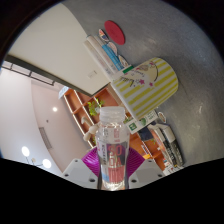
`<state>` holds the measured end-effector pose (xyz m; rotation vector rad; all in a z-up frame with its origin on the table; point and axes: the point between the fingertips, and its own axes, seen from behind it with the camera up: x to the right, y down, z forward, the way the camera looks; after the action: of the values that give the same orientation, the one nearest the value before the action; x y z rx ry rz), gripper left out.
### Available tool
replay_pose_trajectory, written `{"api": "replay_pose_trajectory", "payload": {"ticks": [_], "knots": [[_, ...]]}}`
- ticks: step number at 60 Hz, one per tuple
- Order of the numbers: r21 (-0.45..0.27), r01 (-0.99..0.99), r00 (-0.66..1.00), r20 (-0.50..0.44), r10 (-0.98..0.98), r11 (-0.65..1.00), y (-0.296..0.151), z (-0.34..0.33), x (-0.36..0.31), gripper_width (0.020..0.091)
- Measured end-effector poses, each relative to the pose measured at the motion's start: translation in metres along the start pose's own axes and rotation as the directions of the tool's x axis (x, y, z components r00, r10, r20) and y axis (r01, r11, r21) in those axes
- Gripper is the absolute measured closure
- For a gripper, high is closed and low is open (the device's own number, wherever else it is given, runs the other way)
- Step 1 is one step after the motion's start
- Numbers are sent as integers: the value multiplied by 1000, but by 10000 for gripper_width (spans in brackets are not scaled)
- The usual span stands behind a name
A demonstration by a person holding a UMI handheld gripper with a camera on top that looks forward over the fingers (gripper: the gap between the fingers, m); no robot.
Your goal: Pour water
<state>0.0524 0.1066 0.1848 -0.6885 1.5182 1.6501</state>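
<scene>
Bottle (113,150) clamped between your gripper's (112,168) pink pads, base hidden; striped cup (147,84) just beyond, tilted view.

Striped cup (146,84), perhaps on table (200,50)

One bottle (112,150) stands between the gripper's (113,168) two fingers, one magenta pad (93,160) showing clearly beside it. One striped cup (147,84) lies beyond the bottle. One clear container (103,55) sits past the cup, with one red lid (115,33) by it. One orange shelf (80,110) is visible, and two ceiling lights (25,151).
</scene>
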Motion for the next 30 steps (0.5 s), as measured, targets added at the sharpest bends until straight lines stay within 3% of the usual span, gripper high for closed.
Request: {"api": "replay_pose_trajectory", "payload": {"ticks": [15,22,30], "knots": [[-35,54,996,-63,-56,998,9,3,17,765],[-120,377,914,-112,-390,918,20,-2,27,768],[-143,723,677,-48,-735,676,20,-12,-8,768]]}}
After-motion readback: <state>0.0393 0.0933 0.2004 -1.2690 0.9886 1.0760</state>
